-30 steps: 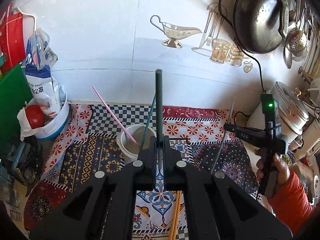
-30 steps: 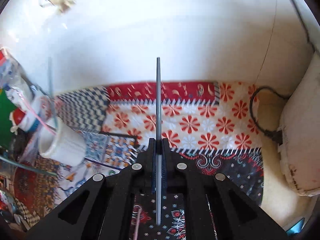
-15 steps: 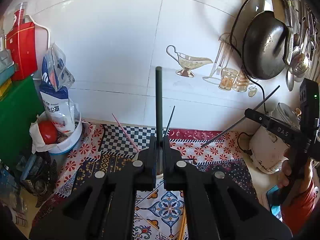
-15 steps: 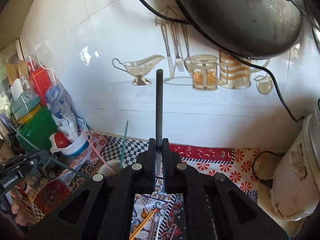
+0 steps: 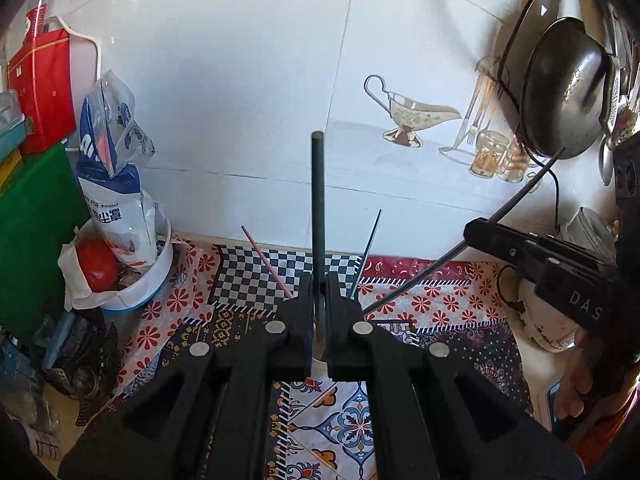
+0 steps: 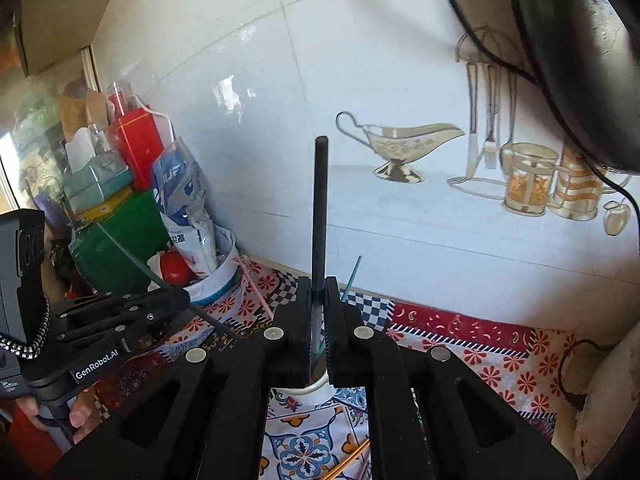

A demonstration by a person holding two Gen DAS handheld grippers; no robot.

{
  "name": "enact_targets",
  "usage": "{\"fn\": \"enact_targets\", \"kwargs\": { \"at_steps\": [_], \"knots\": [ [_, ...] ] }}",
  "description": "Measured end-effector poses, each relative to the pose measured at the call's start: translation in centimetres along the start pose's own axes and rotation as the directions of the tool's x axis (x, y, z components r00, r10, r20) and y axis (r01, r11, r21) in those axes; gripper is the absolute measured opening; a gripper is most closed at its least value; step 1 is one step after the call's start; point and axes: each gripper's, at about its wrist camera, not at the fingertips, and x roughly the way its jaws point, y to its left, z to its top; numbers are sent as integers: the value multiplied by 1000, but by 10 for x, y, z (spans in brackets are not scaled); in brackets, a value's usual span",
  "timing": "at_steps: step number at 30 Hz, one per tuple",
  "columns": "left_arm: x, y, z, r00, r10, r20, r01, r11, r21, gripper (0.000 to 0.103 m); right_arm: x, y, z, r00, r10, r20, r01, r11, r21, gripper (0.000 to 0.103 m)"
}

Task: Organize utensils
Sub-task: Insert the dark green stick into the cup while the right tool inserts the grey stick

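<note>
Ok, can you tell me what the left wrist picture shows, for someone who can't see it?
The left gripper pinches a dark green chopstick upright above a patterned tablecloth. At right, the right gripper holds a dark chopstick slanted, before a white tiled wall.

Black claws (image 5: 319,312), dark green stick (image 5: 318,208), pink straw (image 5: 266,262), red-floral and checkered cloth (image 5: 256,276), white wall tiles (image 5: 240,100).

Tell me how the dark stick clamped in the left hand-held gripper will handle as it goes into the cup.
The dark stick looks stiff: it stands straight above the left hand-held gripper without sagging. It is thin, so probably light. Its round, smooth shaft could roll if dropped on the patterned cloth. The white cup already holds leaning straws, so it might tip if nudged.
</note>
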Motion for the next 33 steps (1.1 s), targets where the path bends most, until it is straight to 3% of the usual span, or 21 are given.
{"fn": "enact_targets", "kwargs": {
  "at_steps": [15,21,23,25,28,33],
  "knots": [
    [56,6,-17,989,-10,-148,7,1000,-18,3,81,11,-37,970,23,-243,-36,998,-46,5],
    [56,8,-16,991,-6,-135,3,1000,-22,3,93,2,-41,957,15,-290,-18,1000,-6,6],
    [54,8,-14,992,-14,-128,10,1000,-25,4,92,-2,-40,956,20,-293,-17,1000,10,11],
    [50,9,-12,992,-18,-122,14,999,-30,5,88,-5,-39,955,16,-297,-12,1000,16,25],
    [41,10,-9,995,-14,-101,11,999,-32,10,79,-7,-38,961,10,-276,-5,1000,17,29],
    [24,5,-12,997,-1,-72,0,1000,-5,29,55,-11,-39,971,-13,-239,15,1000,5,34]
  ]
}}
